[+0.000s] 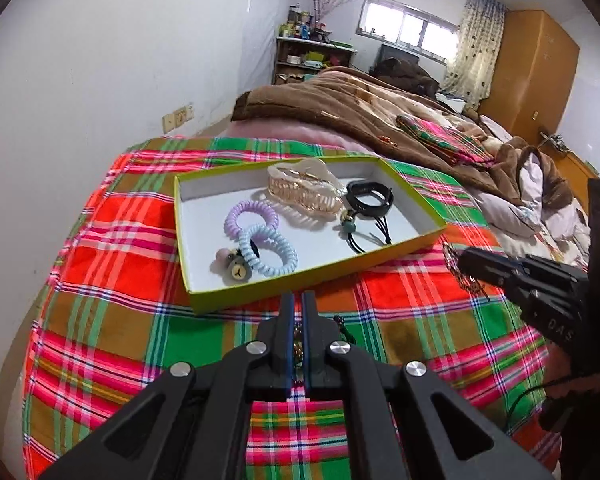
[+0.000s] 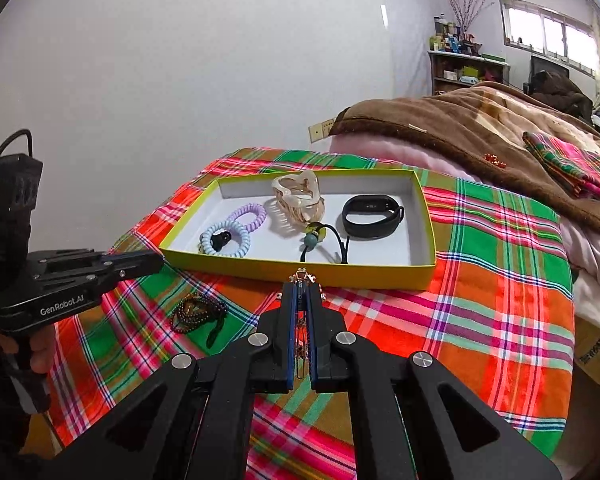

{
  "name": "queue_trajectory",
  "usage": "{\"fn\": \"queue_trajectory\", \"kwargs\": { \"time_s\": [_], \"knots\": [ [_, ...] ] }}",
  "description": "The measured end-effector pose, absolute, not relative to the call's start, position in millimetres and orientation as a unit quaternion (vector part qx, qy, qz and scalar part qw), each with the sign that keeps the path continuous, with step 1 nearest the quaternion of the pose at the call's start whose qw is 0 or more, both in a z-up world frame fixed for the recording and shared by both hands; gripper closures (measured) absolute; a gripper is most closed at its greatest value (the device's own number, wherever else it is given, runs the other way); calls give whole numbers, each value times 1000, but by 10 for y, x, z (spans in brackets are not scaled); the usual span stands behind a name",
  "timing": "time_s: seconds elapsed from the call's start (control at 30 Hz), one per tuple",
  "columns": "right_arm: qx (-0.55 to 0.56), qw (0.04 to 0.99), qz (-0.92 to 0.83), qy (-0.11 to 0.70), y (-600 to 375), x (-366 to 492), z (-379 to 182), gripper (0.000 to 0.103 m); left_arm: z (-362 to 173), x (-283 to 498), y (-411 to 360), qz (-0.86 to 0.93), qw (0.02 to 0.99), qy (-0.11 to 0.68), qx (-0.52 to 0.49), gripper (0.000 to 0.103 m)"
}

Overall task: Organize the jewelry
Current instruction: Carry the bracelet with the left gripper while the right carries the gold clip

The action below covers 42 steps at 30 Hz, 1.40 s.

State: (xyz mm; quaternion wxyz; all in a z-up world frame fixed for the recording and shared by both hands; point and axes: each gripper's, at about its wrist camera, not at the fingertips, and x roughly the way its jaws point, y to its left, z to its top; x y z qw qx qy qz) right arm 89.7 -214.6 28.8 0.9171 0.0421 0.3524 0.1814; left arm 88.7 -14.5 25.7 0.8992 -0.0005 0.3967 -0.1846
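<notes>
A yellow-green box lid [image 1: 204, 304] [image 2: 420, 276] with a white inside lies on the plaid cloth. It holds a purple coil hair tie [image 1: 236, 212], a blue coil hair tie [image 1: 276, 256], a beige claw clip [image 1: 300, 192] [image 2: 300, 196], a black wristband [image 1: 370, 194] [image 2: 372, 216] and a beaded black hair tie [image 1: 348, 224]. My right gripper [image 2: 300, 292] is shut on a gold ornate hair clip [image 2: 301, 276] just before the lid's near wall. My left gripper [image 1: 298, 304] is shut with nothing in it, above a dark bead bracelet [image 2: 198, 312] on the cloth.
The plaid cloth [image 1: 420, 320] covers a bed end beside a white wall. A brown blanket [image 1: 340, 108] and a folded plaid cloth [image 1: 444, 136] lie behind the lid. A shelf [image 1: 312, 56] and a wooden wardrobe [image 1: 532, 72] stand far back.
</notes>
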Motion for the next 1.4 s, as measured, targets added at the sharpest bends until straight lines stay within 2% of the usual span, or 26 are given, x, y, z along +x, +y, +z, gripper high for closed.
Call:
{"fn": "queue_trajectory", "kwargs": {
  "time_s": [0.1,0.13,0.17,0.2,0.23,0.4,0.63,0.7,0.77,0.87,0.97,1.4],
  "knots": [
    [44,917,184,351,-2148,900,288,99,171,889,-214,-195,891,410,23,92],
    [44,917,185,351,-2148,901,287,99,141,891,-253,-201,888,412,32,76],
    [45,917,185,351,-2147,902,285,99,104,897,-283,-209,885,414,39,52],
    [45,917,185,351,-2148,905,281,99,71,902,-317,-213,883,416,45,45],
    [47,917,185,351,-2149,908,275,99,23,914,-369,-217,879,420,55,45],
    [46,915,187,354,-2144,904,261,99,-137,938,-542,-184,881,419,121,45],
    [47,916,188,351,-2147,906,274,99,-240,1002,-526,-180,873,440,109,46],
    [48,916,188,352,-2146,911,271,99,-238,996,-517,-183,874,439,104,55],
    [47,916,188,352,-2144,915,270,99,-225,996,-525,-185,874,437,103,72],
    [48,916,186,352,-2145,917,274,99,-195,994,-546,-183,875,435,108,85],
    [46,916,186,352,-2142,925,281,99,-145,987,-543,-185,877,431,106,93],
    [43,920,180,345,-2139,1003,402,99,206,988,-457,-194,893,397,83,95]
  ]
}}
